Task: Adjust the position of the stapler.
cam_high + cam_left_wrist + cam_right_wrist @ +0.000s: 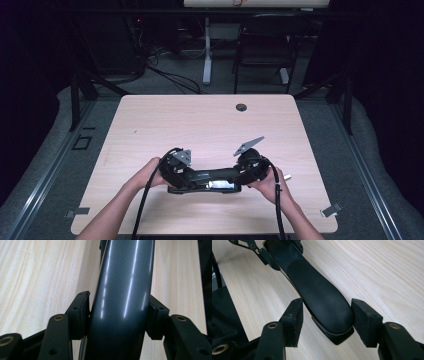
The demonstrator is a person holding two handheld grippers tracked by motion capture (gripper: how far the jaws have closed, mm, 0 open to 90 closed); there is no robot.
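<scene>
One long dark stapler-like tool (210, 179) is held flat on a pale wood table (210, 125), left gripper (176, 167) clamped on its glossy end, right gripper (250, 165) set around its matte end, contact unclear. Two hands are counted; one folding chair (262, 45) is seen behind in the dark room.

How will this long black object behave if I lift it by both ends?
Likely stiff: the long black object shows no sag or bend. Its glossy grey end may slip; the matte end should grip better.
</scene>
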